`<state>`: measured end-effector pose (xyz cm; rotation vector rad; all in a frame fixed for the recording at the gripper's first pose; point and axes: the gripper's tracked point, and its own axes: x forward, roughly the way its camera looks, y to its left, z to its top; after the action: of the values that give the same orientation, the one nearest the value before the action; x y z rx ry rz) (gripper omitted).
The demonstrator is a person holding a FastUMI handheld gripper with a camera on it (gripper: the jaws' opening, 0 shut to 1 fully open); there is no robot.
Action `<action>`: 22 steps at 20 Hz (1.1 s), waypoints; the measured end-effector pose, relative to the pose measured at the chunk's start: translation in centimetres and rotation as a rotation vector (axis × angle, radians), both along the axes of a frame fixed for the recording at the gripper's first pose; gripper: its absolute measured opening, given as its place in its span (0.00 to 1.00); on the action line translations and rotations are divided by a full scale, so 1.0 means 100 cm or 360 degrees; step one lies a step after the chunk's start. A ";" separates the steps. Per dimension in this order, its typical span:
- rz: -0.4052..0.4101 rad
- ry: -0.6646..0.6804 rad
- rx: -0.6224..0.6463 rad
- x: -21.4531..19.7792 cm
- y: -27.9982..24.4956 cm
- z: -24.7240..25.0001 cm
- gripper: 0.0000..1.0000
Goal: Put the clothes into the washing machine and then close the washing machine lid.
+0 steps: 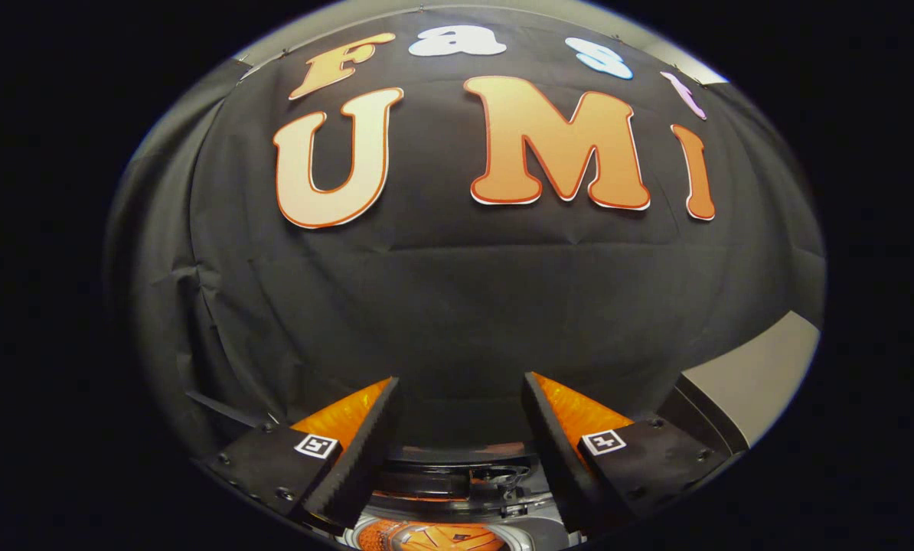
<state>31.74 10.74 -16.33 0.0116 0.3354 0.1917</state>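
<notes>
Gripper view: the gripper (461, 398) is held level, looking mostly at the black cloth wall (457, 306). Its two fingers (365, 444) stand well apart, released, with nothing between them.

Low down between the fingers shows the top of the washer (465, 482): a dark round rim with a hinge-like fitting. Just below that, nearest the gripper, sits something orange and patterned (434, 536) inside a pale ring. I take it for clothes lying in the drum, though so little of it shows that I can't be sure. Off beyond the right finger a pale grey panel (755, 383) slants upward; it could be the raised lid, or part of the booth.

If the orange stuff is the laundry and it's already in the drum, the lid would be what's left. If it's only part of the load, there may be more to fetch. I can't tell which.

Either way, the way to do it well from here is to tip the gripper down so the washer's opening is properly in sight, and keep the fingers spread until they're around whatever they're meant to take.
</notes>
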 end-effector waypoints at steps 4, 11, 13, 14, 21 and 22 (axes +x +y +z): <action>0.0018 0.0009 -0.0011 -0.027 -0.006 0.000 0.99; 0.0028 -0.0001 -0.0014 -0.059 -0.012 -0.004 0.99; 0.0046 0.0016 -0.0016 -0.071 -0.013 -0.007 0.99; 0.0055 0.0019 -0.0012 -0.079 -0.015 -0.010 0.99; 0.0048 -0.0007 -0.0012 -0.112 -0.023 -0.023 0.98; 0.0045 -0.0015 -0.0011 -0.116 -0.023 -0.025 0.98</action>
<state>20.14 8.41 -18.87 -0.0010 0.3269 0.2184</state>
